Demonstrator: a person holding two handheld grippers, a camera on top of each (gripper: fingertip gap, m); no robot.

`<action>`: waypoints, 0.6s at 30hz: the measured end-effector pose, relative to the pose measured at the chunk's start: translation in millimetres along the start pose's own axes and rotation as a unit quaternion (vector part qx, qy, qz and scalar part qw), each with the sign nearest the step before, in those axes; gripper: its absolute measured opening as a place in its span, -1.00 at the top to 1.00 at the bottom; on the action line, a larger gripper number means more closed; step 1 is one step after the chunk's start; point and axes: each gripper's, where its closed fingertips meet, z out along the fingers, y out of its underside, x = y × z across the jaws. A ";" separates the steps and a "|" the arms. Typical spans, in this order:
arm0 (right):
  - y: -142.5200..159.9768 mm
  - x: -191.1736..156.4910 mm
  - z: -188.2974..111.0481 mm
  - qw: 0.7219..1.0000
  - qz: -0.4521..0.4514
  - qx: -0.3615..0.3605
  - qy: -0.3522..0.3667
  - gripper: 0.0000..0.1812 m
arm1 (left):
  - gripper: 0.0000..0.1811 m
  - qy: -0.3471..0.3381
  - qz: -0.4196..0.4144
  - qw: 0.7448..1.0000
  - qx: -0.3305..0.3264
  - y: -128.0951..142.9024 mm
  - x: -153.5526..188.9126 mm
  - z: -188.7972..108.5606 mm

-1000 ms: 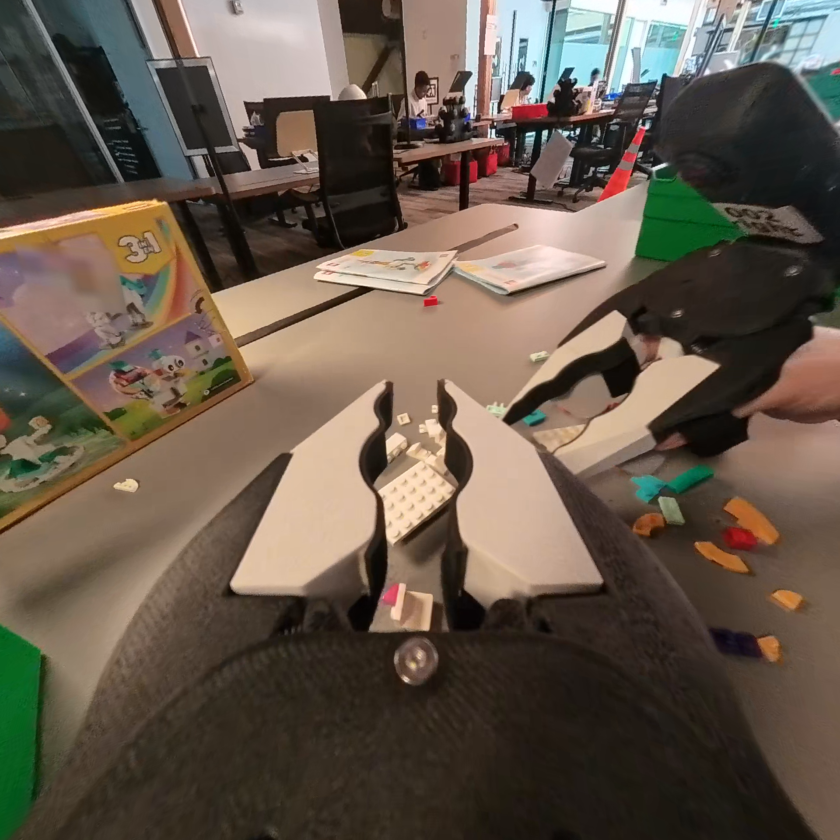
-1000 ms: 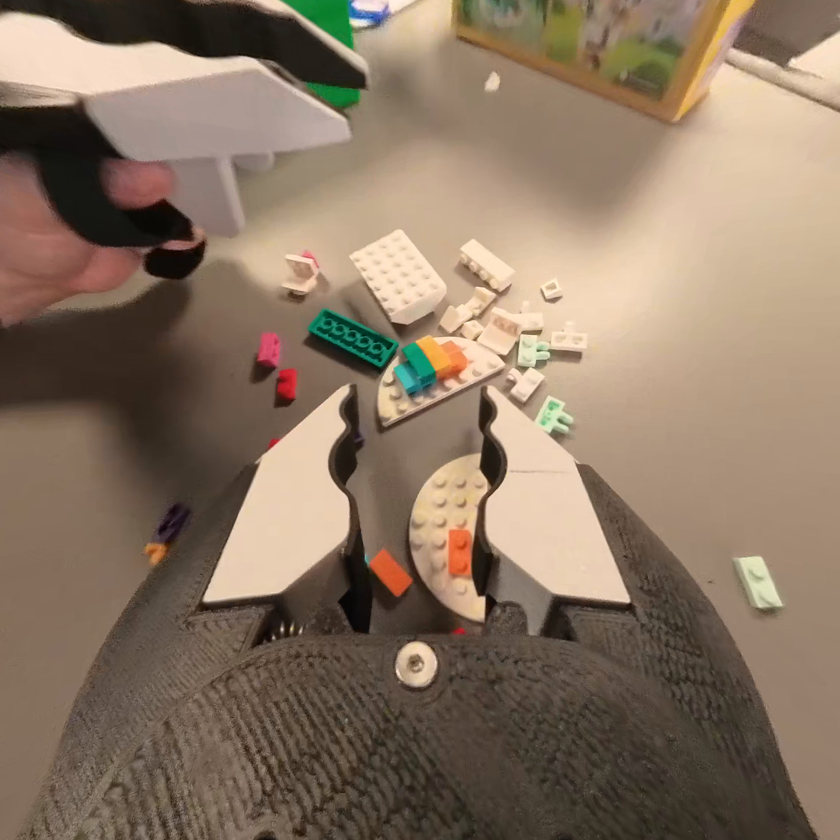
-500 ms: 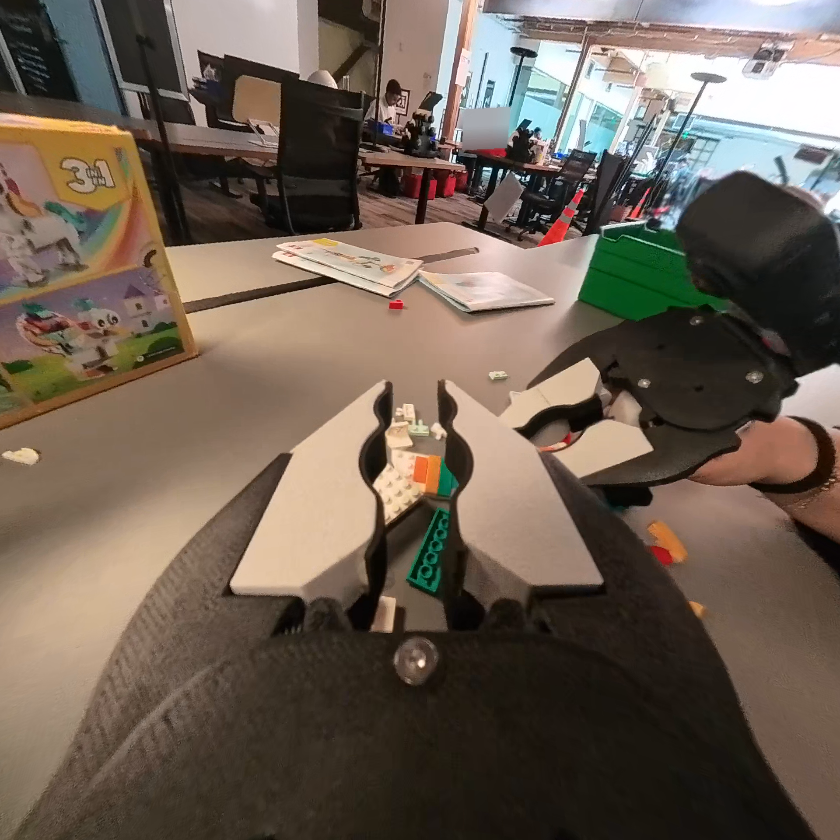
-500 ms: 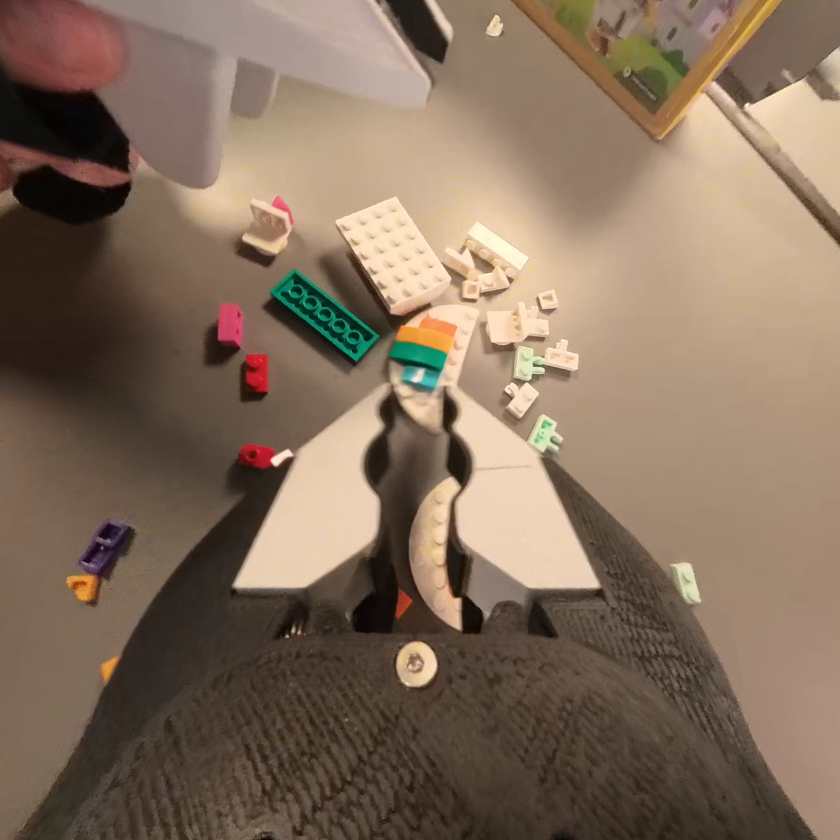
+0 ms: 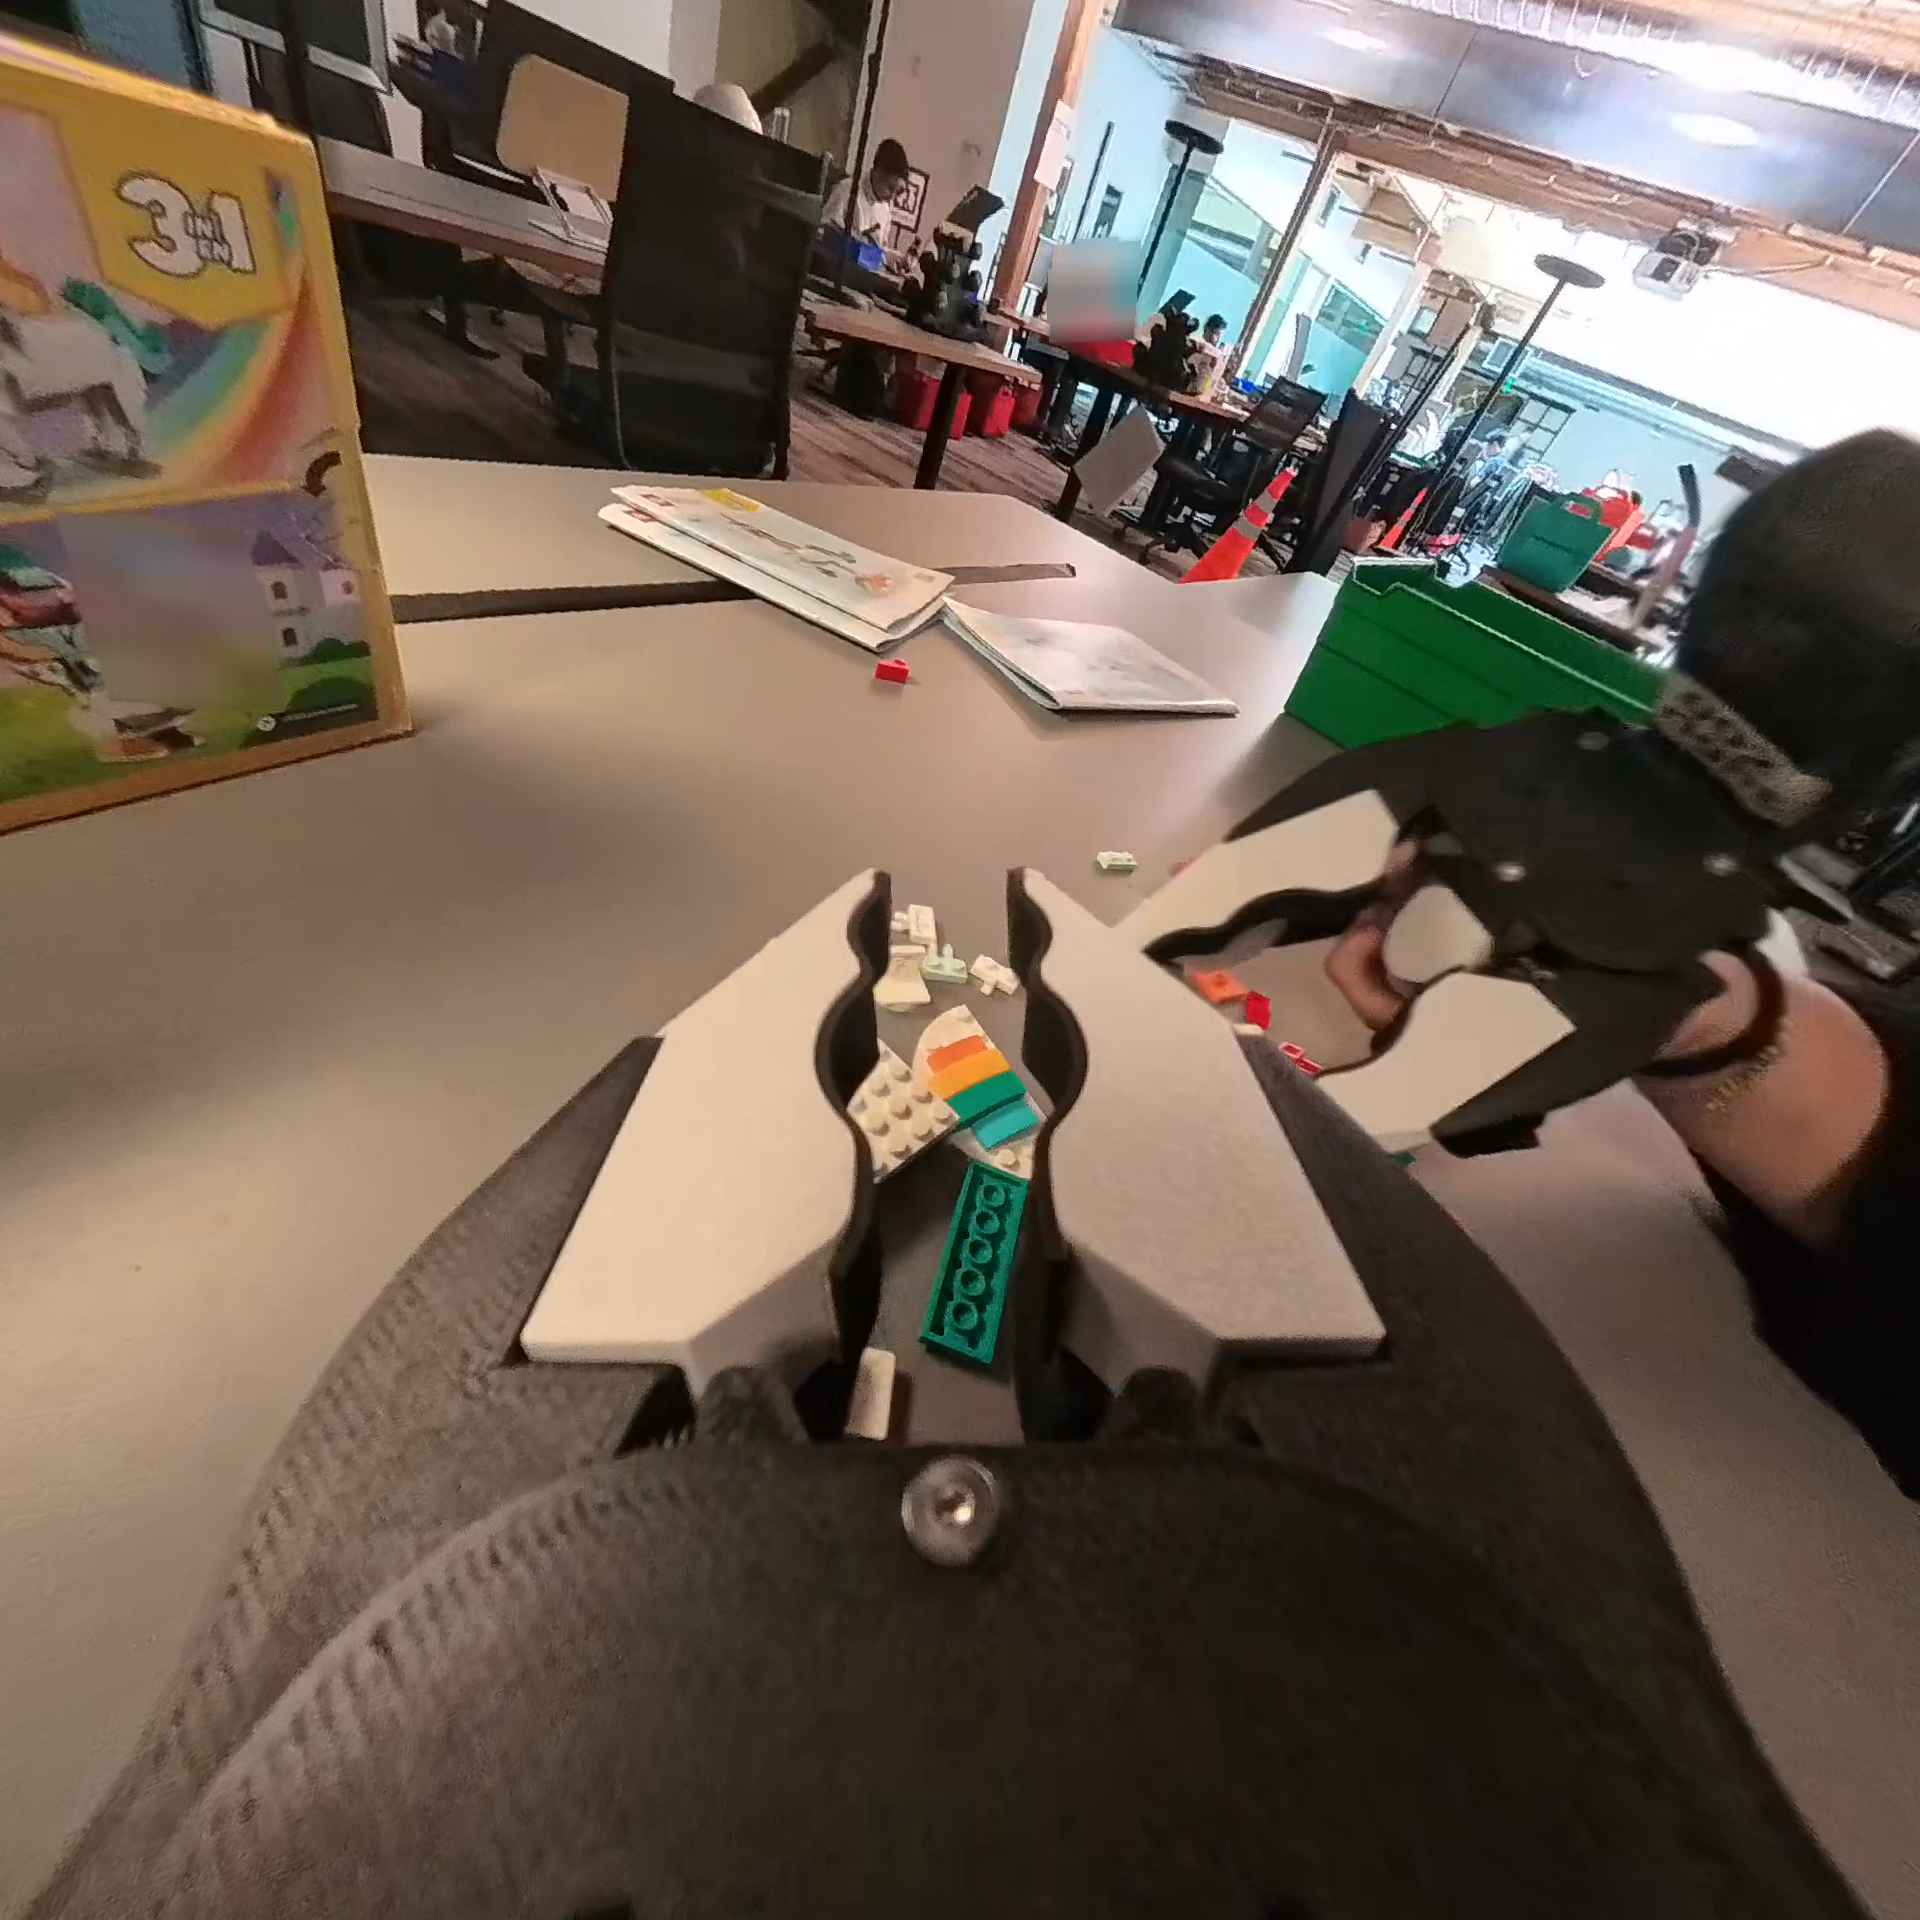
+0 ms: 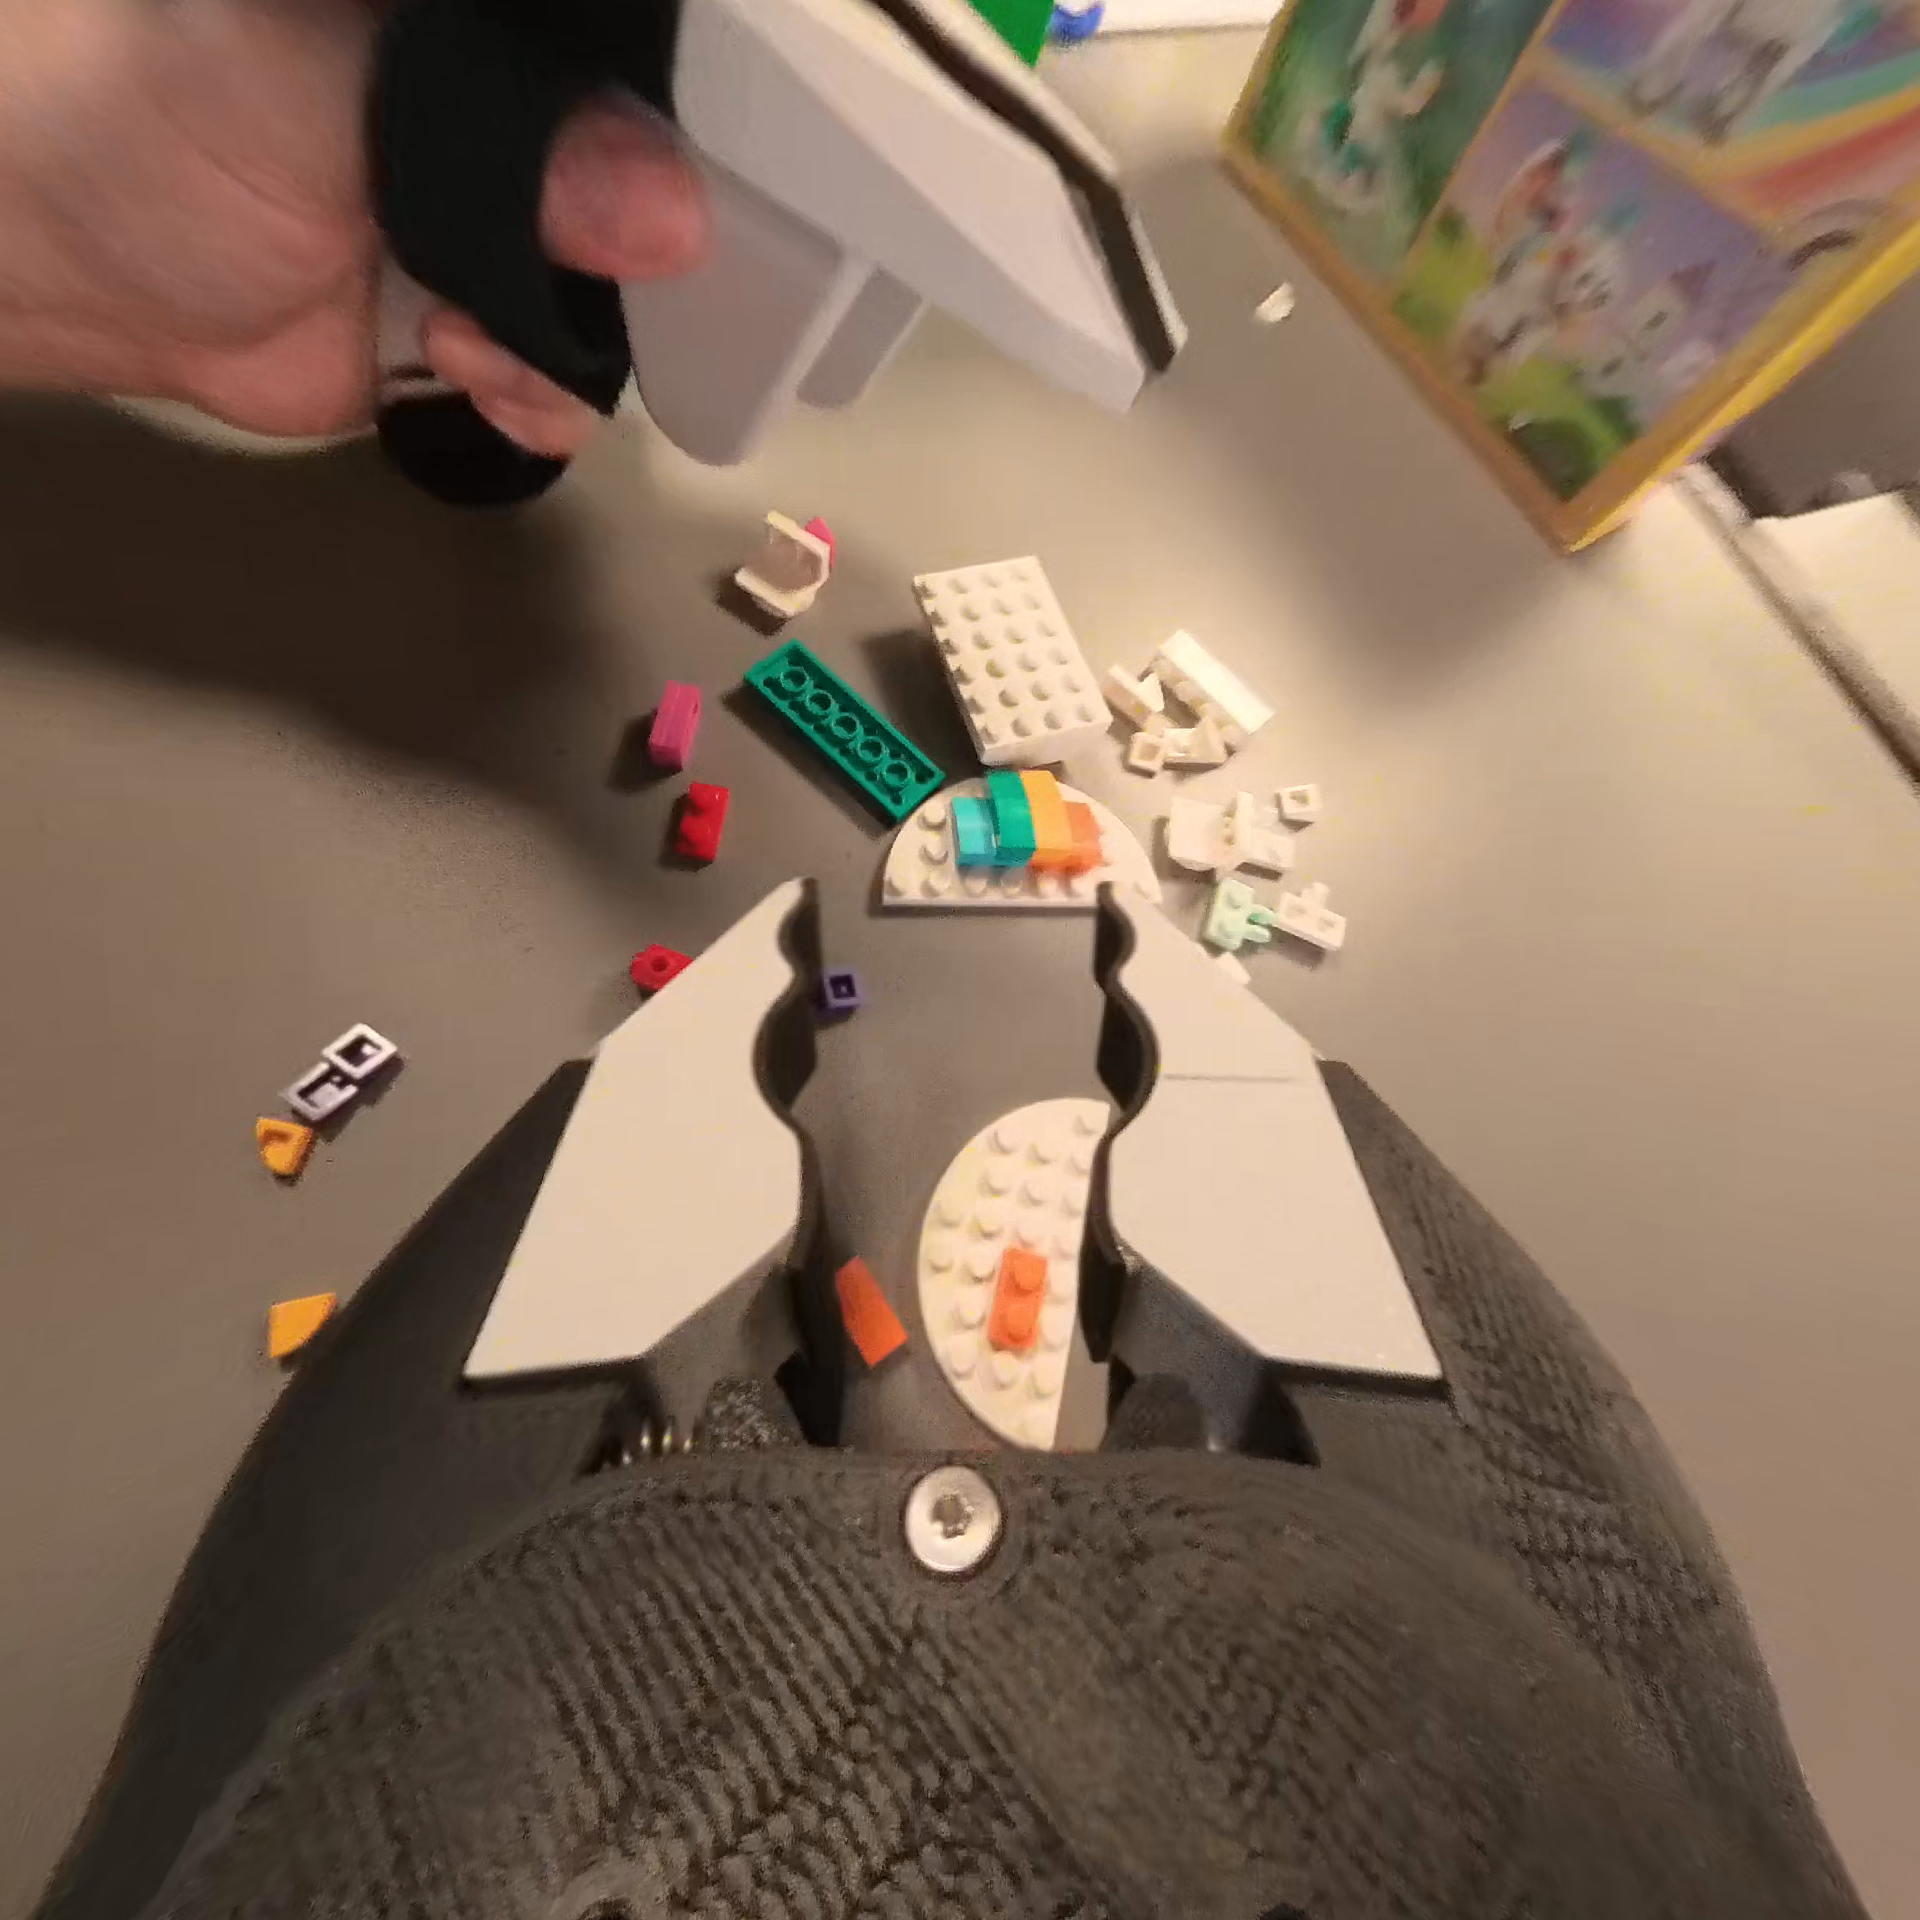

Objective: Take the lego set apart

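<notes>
Hovering open-fingered, right gripper [image 6: 951,935] and left gripper [image 5: 943,894] hold nothing; closing carelessly on the half-round plate [image 6: 1013,857] could scatter nearby loose bricks [image 6: 1205,717].

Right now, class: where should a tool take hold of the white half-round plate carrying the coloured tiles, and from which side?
Probably grip the half-round plate by its bare straight edge, from the right tool's side. The coloured tiles cover the middle, and the green plate and white plate crowd its curved side.

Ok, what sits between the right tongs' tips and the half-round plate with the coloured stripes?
Only bare grey table, seen in the right wrist view; the right tongs are open just short of the striped plate.
</notes>
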 end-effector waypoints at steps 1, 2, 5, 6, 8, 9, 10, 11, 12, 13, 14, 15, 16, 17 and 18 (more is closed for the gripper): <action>0.6 -0.3 5.5 1.000 -0.005 -0.007 -0.023 0.37 | 0.76 0.000 0.002 1.000 0.002 -1.0 0.2 -0.5; 1.0 1.2 10.4 0.999 -0.007 -0.013 -0.042 0.34 | 0.77 0.000 0.004 1.000 0.003 -1.6 0.4 -1.0; 0.1 3.6 22.5 0.995 0.012 -0.029 -0.099 0.30 | 0.77 0.001 0.006 1.000 0.006 -3.6 1.3 -2.3; 0.4 3.5 25.4 0.993 0.011 -0.036 -0.111 0.30 | 0.77 0.002 0.006 1.000 0.007 -4.5 1.5 -2.7; 2.7 8.4 29.2 0.993 -0.006 -0.051 -0.108 0.28 | 0.77 0.001 0.007 1.000 0.008 -5.3 1.3 -3.2; 2.9 10.2 29.2 0.993 -0.008 -0.055 -0.108 0.28 | 0.77 0.001 0.007 1.000 0.008 -5.4 0.9 -3.3; 4.1 11.5 28.5 0.992 -0.007 -0.062 -0.108 0.27 | 0.77 0.001 0.006 1.000 0.008 -5.5 0.6 -3.4; 5.3 11.4 27.8 0.992 -0.005 -0.066 -0.111 0.26 | 0.77 0.002 0.005 1.000 0.008 -5.6 0.6 -3.4; 6.2 9.7 26.9 0.991 0.000 -0.070 -0.118 0.27 | 0.77 0.004 0.003 1.000 0.008 -5.5 1.1 -3.3; 6.8 8.0 26.1 0.990 0.004 -0.071 -0.122 0.32 | 0.77 0.006 0.002 1.000 0.008 -5.2 1.4 -3.1; 7.1 6.8 25.4 0.990 0.003 -0.070 -0.123 0.33 | 0.77 0.007 0.001 1.000 0.007 -5.0 1.8 -2.8; 7.2 5.8 24.7 0.990 0.001 -0.069 -0.122 0.34 | 0.77 0.009 0.001 1.000 0.006 -4.5 2.5 -2.5; 7.2 5.1 24.2 0.991 -0.001 -0.067 -0.119 0.35 | 0.77 0.011 0.000 1.000 0.005 -3.7 3.2 -2.0; 6.5 4.9 23.6 0.992 -0.008 -0.061 -0.113 0.36 | 0.76 0.012 0.000 1.000 0.003 -2.6 3.7 -1.4; 5.5 6.9 23.1 0.994 -0.023 -0.051 -0.097 0.40 | 0.76 0.013 0.000 1.000 0.000 -1.5 4.1 -0.8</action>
